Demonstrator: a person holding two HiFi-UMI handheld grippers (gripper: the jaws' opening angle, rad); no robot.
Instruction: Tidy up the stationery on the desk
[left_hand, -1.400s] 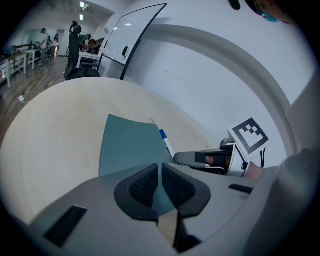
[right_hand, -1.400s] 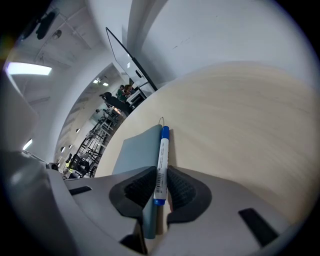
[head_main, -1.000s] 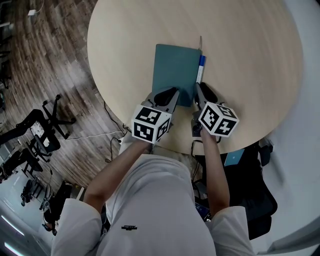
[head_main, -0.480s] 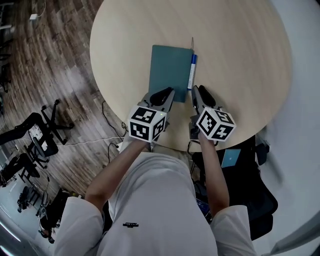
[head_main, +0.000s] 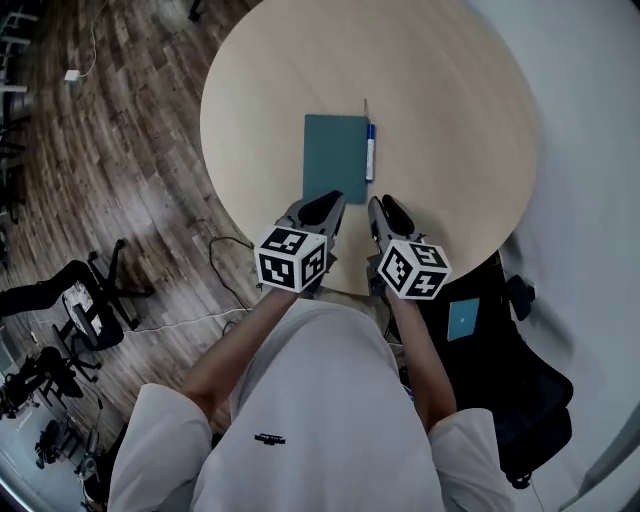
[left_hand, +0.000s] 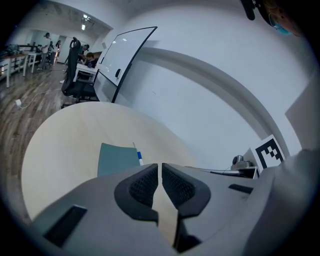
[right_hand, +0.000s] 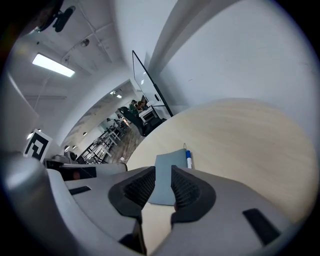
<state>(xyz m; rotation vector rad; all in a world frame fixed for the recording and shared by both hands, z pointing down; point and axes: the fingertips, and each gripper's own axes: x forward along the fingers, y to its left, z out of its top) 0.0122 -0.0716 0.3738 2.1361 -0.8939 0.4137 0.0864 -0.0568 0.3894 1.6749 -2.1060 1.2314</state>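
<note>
A teal notebook (head_main: 335, 158) lies flat on the round pale table (head_main: 450, 120). A white pen with a blue cap (head_main: 369, 155) lies along its right edge, with a thin pencil-like stick (head_main: 366, 108) just beyond it. My left gripper (head_main: 325, 208) is at the near table edge, a little short of the notebook (left_hand: 117, 159), its jaws shut and empty (left_hand: 160, 167). My right gripper (head_main: 385, 207) hangs beside it, below the pen (right_hand: 188, 160). Its jaws (right_hand: 163, 172) stand a narrow slit apart with nothing in them, and the notebook (right_hand: 167, 159) shows beyond.
A black chair (head_main: 510, 380) with a small blue item (head_main: 463, 318) on it stands at the table's near right. An office chair (head_main: 85, 290) and cables (head_main: 225, 245) are on the wooden floor at left. A whiteboard (left_hand: 125, 55) leans on the far wall.
Both grippers have drawn back from the notebook's near edge toward the table's near rim. The head view has pulled away, so the table looks smaller.
</note>
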